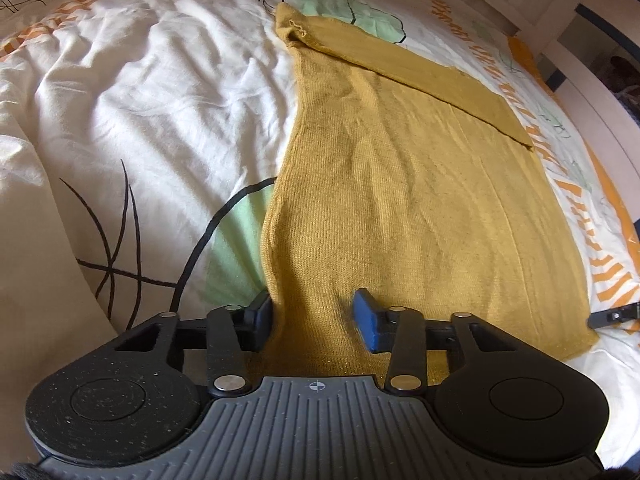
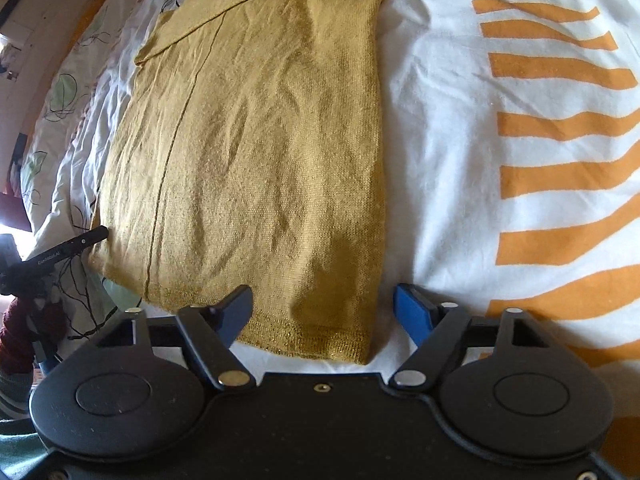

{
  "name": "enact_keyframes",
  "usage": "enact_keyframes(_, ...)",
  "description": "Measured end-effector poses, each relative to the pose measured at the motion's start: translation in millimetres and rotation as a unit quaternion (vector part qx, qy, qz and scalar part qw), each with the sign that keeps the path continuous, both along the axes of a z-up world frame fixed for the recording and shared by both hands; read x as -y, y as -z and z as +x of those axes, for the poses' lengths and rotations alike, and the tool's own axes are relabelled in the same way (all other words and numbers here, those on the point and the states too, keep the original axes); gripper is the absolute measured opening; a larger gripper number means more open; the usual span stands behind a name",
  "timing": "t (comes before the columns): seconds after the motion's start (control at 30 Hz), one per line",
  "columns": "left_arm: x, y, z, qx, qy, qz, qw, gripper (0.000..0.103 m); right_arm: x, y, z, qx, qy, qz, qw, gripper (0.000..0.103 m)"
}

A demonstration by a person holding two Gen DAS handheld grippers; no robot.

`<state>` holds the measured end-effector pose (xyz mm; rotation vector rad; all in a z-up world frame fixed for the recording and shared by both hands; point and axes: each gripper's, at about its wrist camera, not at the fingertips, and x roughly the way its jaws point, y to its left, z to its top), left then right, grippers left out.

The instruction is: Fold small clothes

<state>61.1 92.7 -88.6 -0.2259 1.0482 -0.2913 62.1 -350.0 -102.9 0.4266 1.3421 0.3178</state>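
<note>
A mustard yellow knit garment [image 1: 400, 184] lies flat on a patterned bedsheet [image 1: 152, 92], with a sleeve folded across its far end. My left gripper [image 1: 314, 316] is open, its jaws on either side of the near left corner of the garment's hem. In the right wrist view the same garment [image 2: 256, 152] stretches away from me. My right gripper [image 2: 324, 312] is open around the near right corner of the hem. Neither gripper pinches the fabric.
The white bedsheet has orange stripes [image 2: 560, 128], green shapes and black lines. The right gripper's finger tip [image 1: 612, 316] shows at the right edge of the left view; the left gripper [image 2: 60, 252] shows at the left of the right view. A wooden bed frame [image 1: 568, 20] runs along the far right.
</note>
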Motion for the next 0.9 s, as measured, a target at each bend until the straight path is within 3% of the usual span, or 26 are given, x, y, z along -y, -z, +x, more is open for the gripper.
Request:
enact_keyframes(0.03,-1.0,-0.1,-0.2,0.000,-0.001,-0.003,1.0000,0.028,1.3,0.3,-0.8,-0.001,0.005,-0.006,1.000,0.028)
enact_keyframes(0.07,-2.1,-0.2,-0.1,-0.002,-0.003,-0.008,1.0000,0.023,3.4,1.9,-2.4,-0.005,0.011,-0.004,1.000,0.013)
enact_keyframes(0.1,-3.7,-0.7,0.6,-0.004,-0.005,-0.018,0.9998,0.011,5.6,2.8,-5.1,-0.007,0.013,0.008,1.000,0.014)
enact_keyframes(0.13,-5.4,-1.2,0.6,-0.006,-0.004,-0.030,0.9995,0.007,6.7,0.3,-8.7,-0.001,0.009,0.012,1.000,0.014)
enact_keyframes(0.23,-4.7,-8.7,-1.7,0.006,-0.002,-0.039,0.9992,0.007,4.0,-13.7,-15.4,0.035,0.001,0.016,0.999,0.013)
enact_keyframes(0.4,-3.7,-30.2,-1.8,0.033,-0.006,-0.075,0.9967,0.006,16.4,-31.3,-28.4,0.095,0.054,0.079,0.991,0.013)
enact_keyframes(0.57,-9.0,-57.2,11.0,0.067,-0.024,-0.109,0.9915,0.006,30.6,-39.6,-29.8,0.143,0.114,0.144,0.973,0.013)
enact_keyframes(0.9,-11.4,-94.2,65.2,0.129,-0.053,-0.137,0.9807,0.006,36.6,-62.9,18.8,0.228,0.180,0.201,0.936,0.013)
